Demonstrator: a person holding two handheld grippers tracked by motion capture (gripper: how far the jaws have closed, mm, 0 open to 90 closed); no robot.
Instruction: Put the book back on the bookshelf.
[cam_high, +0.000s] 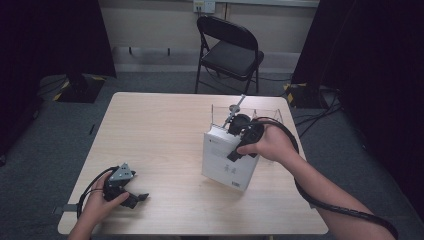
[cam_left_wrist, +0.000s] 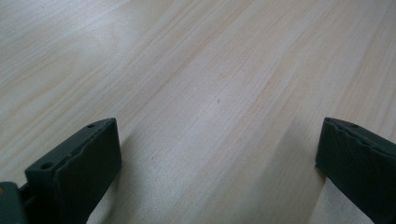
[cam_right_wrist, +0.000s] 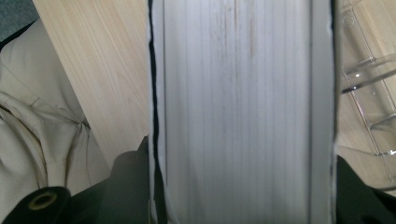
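A thick white book (cam_high: 227, 165) stands tilted over the right half of the wooden table (cam_high: 160, 130), held from its top edge. My right gripper (cam_high: 235, 146) is shut on it. In the right gripper view the book's page edges (cam_right_wrist: 243, 93) run straight up between the two black jaws, which press on both covers, with the right gripper (cam_right_wrist: 243, 191) at the bottom. My left gripper (cam_high: 137, 198) rests at the table's front left, held by a hand. In the left gripper view its jaws stand wide apart over bare wood, so the left gripper (cam_left_wrist: 219, 158) is open.
A clear acrylic stand (cam_high: 265, 114) sits just behind the book near the table's far right edge, and it also appears as the clear stand (cam_right_wrist: 369, 93) beside the book. A black folding chair (cam_high: 230, 50) stands beyond the table. Dark curtains hang at both sides.
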